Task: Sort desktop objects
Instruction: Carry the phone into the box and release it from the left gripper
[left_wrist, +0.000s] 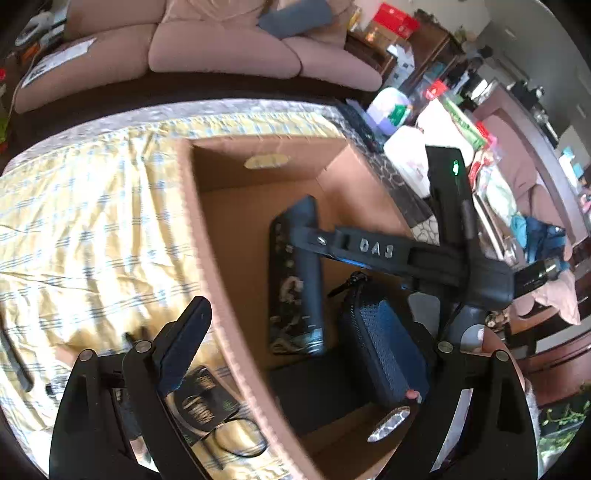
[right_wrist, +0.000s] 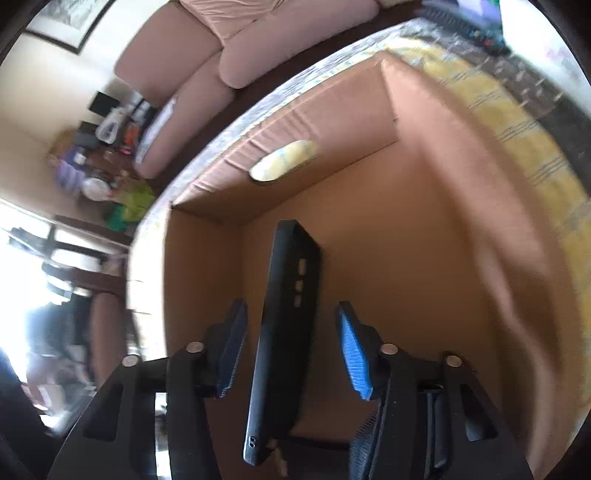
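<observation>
A cardboard box (left_wrist: 207, 258) stands on a yellow plaid cloth. In the right wrist view a black phone case (right_wrist: 284, 332) stands on edge inside the box (right_wrist: 424, 229), between the pads of my right gripper (right_wrist: 291, 304); gaps show on both sides, so it is open. In the left wrist view that right gripper (left_wrist: 306, 236) reaches into the box over the phone case (left_wrist: 295, 280). A dark blue zip pouch (left_wrist: 384, 343) lies beside the case. My left gripper (left_wrist: 310, 317) is wide open and straddles the box's near wall, its left finger (left_wrist: 184, 343) outside the box.
A flat black item (left_wrist: 314, 391) lies on the box floor. On the cloth left of the box are glasses (left_wrist: 236, 439), a dark printed card (left_wrist: 207, 402) and a pen (left_wrist: 18, 365). White packs (left_wrist: 410, 155) crowd the table's right end. A pink sofa (left_wrist: 221, 48) stands behind.
</observation>
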